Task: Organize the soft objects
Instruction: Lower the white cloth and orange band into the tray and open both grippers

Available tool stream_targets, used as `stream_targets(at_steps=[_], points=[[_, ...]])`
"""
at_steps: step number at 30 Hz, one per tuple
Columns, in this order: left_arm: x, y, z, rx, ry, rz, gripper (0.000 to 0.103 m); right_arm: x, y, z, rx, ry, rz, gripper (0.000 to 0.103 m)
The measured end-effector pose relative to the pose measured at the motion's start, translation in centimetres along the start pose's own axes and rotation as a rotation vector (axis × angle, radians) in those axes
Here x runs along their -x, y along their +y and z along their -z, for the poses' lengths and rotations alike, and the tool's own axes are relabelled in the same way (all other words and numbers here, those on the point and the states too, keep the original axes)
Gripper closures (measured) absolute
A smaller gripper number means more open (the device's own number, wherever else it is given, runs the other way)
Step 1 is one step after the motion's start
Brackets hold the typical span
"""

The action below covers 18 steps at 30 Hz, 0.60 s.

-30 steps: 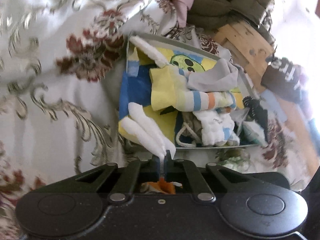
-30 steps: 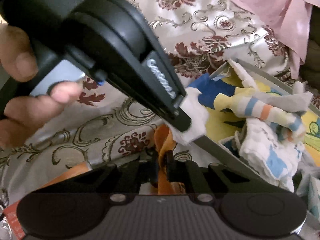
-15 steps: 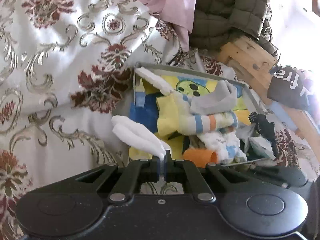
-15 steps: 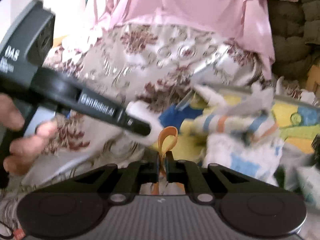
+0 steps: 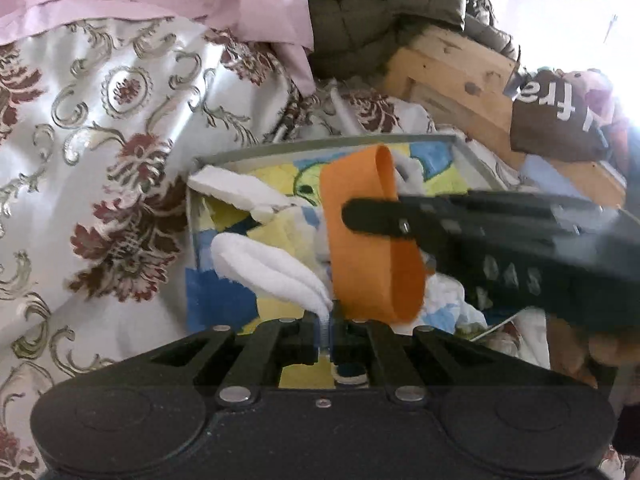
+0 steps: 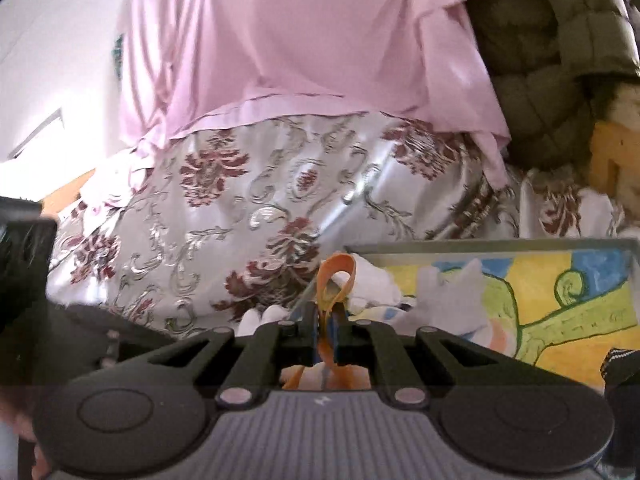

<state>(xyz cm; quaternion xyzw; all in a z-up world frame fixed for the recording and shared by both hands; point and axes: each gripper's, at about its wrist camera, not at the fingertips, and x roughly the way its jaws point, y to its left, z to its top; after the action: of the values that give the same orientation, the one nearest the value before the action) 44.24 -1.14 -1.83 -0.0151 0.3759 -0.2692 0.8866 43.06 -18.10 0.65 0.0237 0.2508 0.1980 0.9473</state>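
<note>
— Both grippers have lifted since a second ago, and the right gripper (image 5: 352,216) now crosses in front of the left camera, where earlier only the tray showed.

— From the left wrist, what is held?

— Its left gripper (image 5: 327,320) has its fingers pinched tight on the end of a white sock (image 5: 272,268), which trails away up and to the left of the fingertips, over the edge of the tray (image 5: 320,145). Just right of those fingertips hangs an orange fabric loop (image 5: 360,240), clamped by the right gripper's black fingers.

— And from the right wrist?

— There the right gripper (image 6: 328,312) is closed narrow on that orange fabric loop (image 6: 336,276), which curls up just beyond the fingertips. Behind and right of them sits the tray (image 6: 480,249) with its blue-and-yellow painted floor and pale clothes; the flowered bedspread (image 6: 240,200) lies ahead to the left.
</note>
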Motion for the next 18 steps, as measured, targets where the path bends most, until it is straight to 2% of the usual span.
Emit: stream_targets(at_steps=[5, 9, 13, 18], points=[[-0.9, -0.5, 0.6, -0.023, 0.038, -0.012, 0.097, -0.3, -1.3, 0.6, -0.032, 0.009, 0.038, 0.091], [-1.8, -0.4, 1.0, -0.031, 0.107, -0.043, 0.094, -0.3, -2.0, 1.1, -0.052, -0.001, 0.073, 0.087], [-2.4, 0.1, 1.6, -0.011, 0.158, -0.087, 0.089, -0.7, -2.1, 1.7, -0.032, -0.001, 0.125, 0.082], [-2.4, 0.8, 2.1, 0.031, 0.179, -0.11, 0.083, -1.4, -2.3, 2.1, -0.018, 0.015, 0.168, 0.078]])
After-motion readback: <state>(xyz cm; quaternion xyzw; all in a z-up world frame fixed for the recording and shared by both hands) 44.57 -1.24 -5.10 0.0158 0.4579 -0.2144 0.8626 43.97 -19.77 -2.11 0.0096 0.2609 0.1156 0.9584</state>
